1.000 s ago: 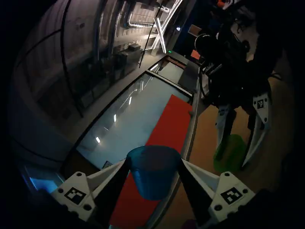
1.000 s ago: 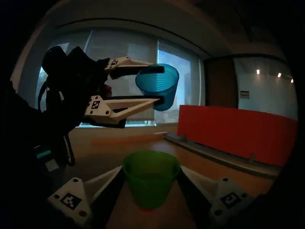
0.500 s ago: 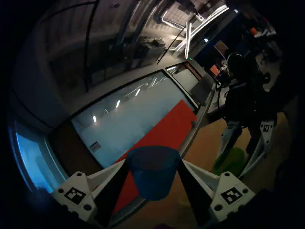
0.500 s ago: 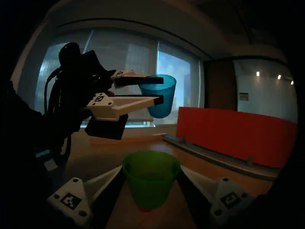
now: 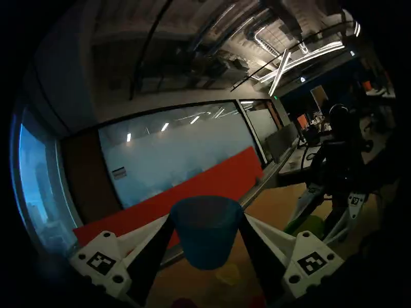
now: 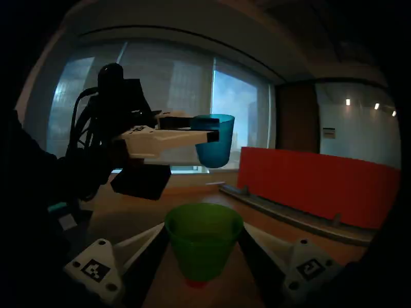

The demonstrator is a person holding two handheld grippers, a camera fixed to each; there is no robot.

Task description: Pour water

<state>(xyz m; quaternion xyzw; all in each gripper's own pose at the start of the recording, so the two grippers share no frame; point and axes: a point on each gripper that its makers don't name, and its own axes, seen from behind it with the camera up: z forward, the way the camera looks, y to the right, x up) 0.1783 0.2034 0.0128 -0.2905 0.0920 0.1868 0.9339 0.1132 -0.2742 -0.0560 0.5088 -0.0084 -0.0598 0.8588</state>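
Two cups are each pinched tight by a gripper, the left gripper [image 6: 216,129] holding the blue cup [image 6: 215,149] upright at twelve o'clock above the green cup [image 6: 204,251], which the right gripper [image 6: 204,228] steadies over the bench [image 6: 303,236]; I'd centre blue's lip over green's mouth, then tip slowly

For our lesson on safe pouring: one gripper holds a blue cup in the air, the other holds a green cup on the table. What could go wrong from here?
1. The blue cup hangs high and apart from the green cup; tipped from there, any water might miss and wet the table.
2. The left gripper pinches only the tapered cup's sides, so it might slip when tilted.
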